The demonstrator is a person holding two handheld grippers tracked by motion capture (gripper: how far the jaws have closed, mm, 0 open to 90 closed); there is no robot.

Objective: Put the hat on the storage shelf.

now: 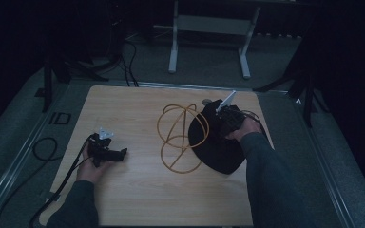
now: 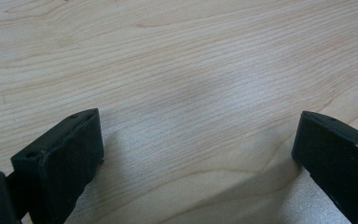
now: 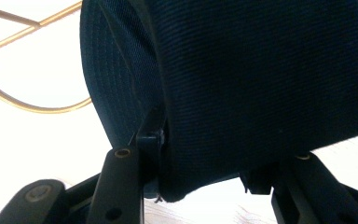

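Note:
A dark blue-black piece of fabric (image 1: 216,147) lies on the right part of the wooden table (image 1: 138,199). Thin gold wire loops (image 1: 180,137) lie beside it at its left and partly on it. My right gripper (image 1: 225,116) is at the fabric's far edge. In the right gripper view a thick fold of the fabric (image 3: 242,79) sits between the jaws of my right gripper (image 3: 205,154). The left finger (image 3: 150,135) presses into it and the other finger is hidden behind the cloth. My left gripper (image 1: 121,154) rests low over bare wood at the table's left, open with nothing between its jaws (image 2: 198,144).
A small round object (image 1: 206,101) lies near the table's far edge, behind the fabric. Cables (image 1: 43,147) trail over the floor at the left. A white frame on legs (image 1: 209,42) stands beyond the table.

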